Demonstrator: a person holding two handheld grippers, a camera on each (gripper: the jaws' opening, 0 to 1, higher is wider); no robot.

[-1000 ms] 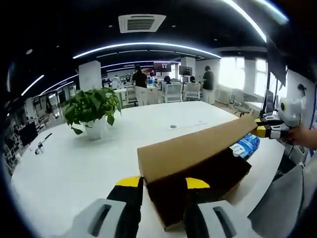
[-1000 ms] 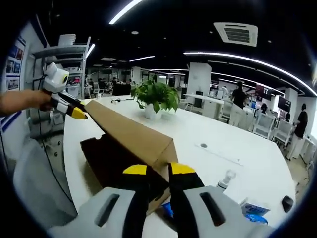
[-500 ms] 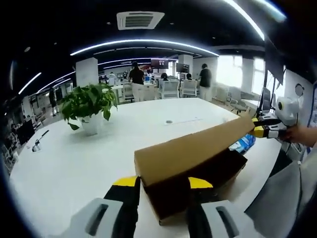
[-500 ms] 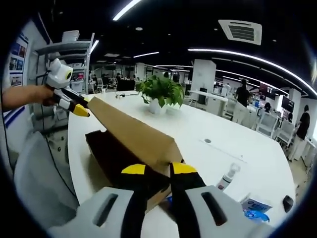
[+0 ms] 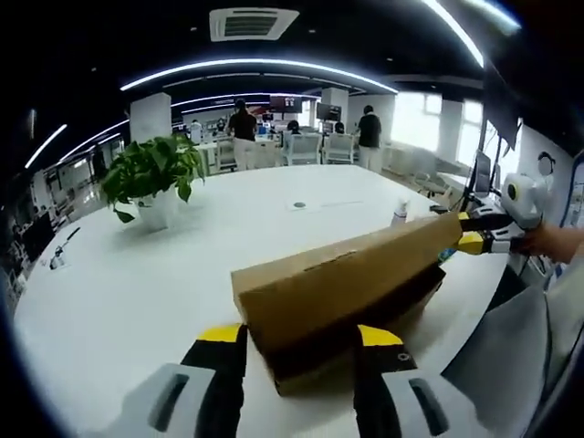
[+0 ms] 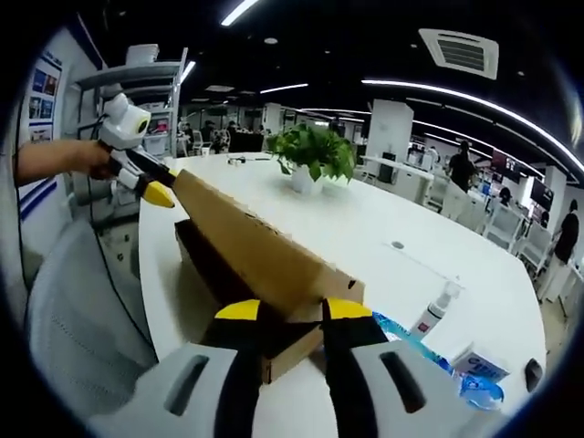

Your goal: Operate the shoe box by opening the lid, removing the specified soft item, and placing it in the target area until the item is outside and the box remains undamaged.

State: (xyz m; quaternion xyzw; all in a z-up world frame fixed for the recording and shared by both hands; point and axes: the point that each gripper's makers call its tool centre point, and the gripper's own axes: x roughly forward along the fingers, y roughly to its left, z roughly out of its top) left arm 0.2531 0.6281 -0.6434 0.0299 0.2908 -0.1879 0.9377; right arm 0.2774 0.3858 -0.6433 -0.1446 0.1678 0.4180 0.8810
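Two grippers hold the lid (image 5: 338, 278) at opposite ends, partly raised over the shoe box (image 6: 228, 292) on the white table (image 5: 137, 283). Left gripper (image 5: 299, 339) pinches one end; right gripper (image 6: 294, 312) closes narrowly on the other. Advice: lift both ends evenly, avoiding twisting the cardboard. Soft item not visible inside.

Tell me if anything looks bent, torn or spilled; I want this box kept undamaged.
Nothing stands out. The cardboard lid is raised at a slant above the box, each gripper at one end of it, with no visible tears or creases. The spray bottle stands upright on the white table.
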